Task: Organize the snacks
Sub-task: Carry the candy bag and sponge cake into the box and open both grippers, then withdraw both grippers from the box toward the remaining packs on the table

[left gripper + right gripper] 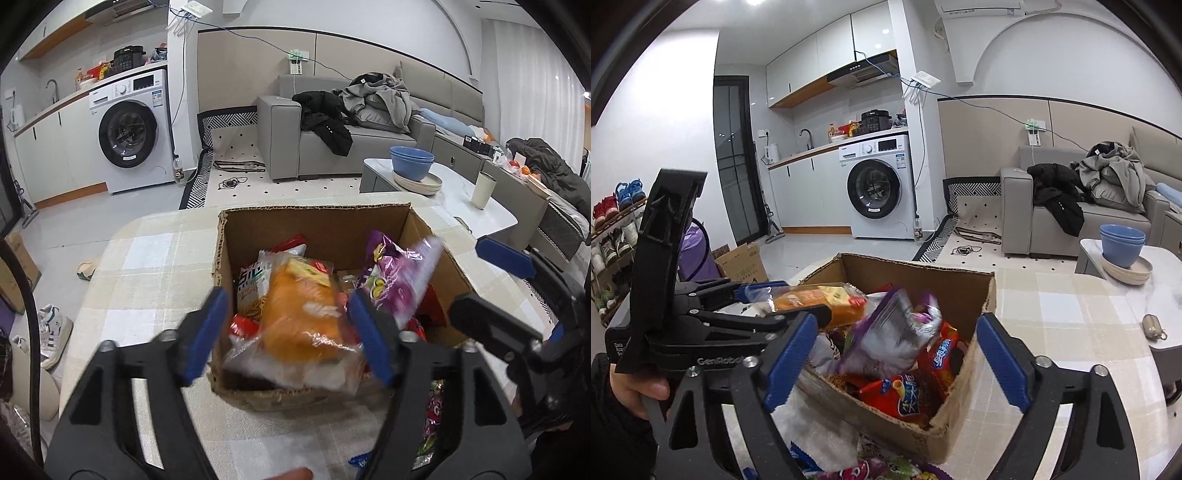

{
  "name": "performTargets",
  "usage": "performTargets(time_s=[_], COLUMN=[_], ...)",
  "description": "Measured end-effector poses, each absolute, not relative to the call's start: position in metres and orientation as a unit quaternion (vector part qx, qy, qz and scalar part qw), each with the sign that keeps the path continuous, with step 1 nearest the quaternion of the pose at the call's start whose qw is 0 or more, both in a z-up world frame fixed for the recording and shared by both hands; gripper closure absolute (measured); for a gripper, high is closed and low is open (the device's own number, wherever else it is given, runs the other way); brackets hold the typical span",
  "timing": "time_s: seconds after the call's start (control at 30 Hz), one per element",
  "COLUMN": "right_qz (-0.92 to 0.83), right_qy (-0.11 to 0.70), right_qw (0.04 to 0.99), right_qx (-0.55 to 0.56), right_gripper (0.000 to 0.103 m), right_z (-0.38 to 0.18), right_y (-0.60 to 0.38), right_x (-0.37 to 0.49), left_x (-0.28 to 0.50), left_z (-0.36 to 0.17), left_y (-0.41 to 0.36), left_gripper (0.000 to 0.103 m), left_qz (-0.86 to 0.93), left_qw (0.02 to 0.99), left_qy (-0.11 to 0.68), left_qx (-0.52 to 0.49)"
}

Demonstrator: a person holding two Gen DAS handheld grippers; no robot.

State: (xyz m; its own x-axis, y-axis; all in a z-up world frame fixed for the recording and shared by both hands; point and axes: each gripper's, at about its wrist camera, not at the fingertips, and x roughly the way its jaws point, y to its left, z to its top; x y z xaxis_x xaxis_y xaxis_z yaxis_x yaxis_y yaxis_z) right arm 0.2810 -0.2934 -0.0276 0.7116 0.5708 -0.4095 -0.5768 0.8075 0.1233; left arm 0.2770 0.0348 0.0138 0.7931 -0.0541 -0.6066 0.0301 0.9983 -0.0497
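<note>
Over the box (317,221), both hand-held grippers gape wide as the orange pack (301,317) and purple bag (400,280) drop; next, I reckon, another snack.

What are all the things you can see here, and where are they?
cardboard box: one, brown, on the checked tablecloth, full of snacks
orange snack pack: one, orange in clear wrap, falling over the box
purple snack bag: one, purple and silver, dropping into the box
red snack packs: several, red, inside the box
blue bowls: stacked, blue, on cream plates on the coffee table
washing machine: one, white, under the counter
sofa: one, grey, with clothes piled on it
left gripper: jaws open, over the box
right gripper: jaws open, over the box
</note>
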Motion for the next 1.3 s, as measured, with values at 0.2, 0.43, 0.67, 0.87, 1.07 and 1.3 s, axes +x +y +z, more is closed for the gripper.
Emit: performTargets(time_s=[0.2,0.43,0.67,0.87,1.07,1.3], right_qz=[0.296,0.281,0.282,0.286,0.278,0.274], right_qy=[0.241,0.299,0.328,0.344,0.365,0.375], right_qw=[0.924,0.911,0.902,0.894,0.888,0.885], right_qx=[0.013,0.030,0.012,0.019,0.019,0.021], right_gripper=[0.001,0.001,0.001,0.001,0.001,0.001], right_z=[-0.024,-0.031,-0.040,-0.049,-0.056,-0.058], right_y=[-0.313,-0.329,-0.331,-0.336,-0.342,-0.338], right_x=[0.273,0.258,0.236,0.223,0.227,0.230], left_x=[0.248,0.205,0.168,0.147,0.129,0.126], left_z=[0.018,0.014,0.002,-0.005,-0.010,-0.016], left_y=[0.037,0.038,0.043,0.044,0.038,0.034], left_gripper=[0.004,0.001,0.001,0.001,0.001,0.001], left_qz=[-0.028,-0.024,-0.017,-0.009,-0.010,-0.014], left_qw=[0.949,0.948,0.945,0.943,0.942,0.938], left_qy=[0.314,0.316,0.326,0.333,0.334,0.345], left_qx=[-0.026,-0.028,-0.030,-0.028,-0.018,-0.014])
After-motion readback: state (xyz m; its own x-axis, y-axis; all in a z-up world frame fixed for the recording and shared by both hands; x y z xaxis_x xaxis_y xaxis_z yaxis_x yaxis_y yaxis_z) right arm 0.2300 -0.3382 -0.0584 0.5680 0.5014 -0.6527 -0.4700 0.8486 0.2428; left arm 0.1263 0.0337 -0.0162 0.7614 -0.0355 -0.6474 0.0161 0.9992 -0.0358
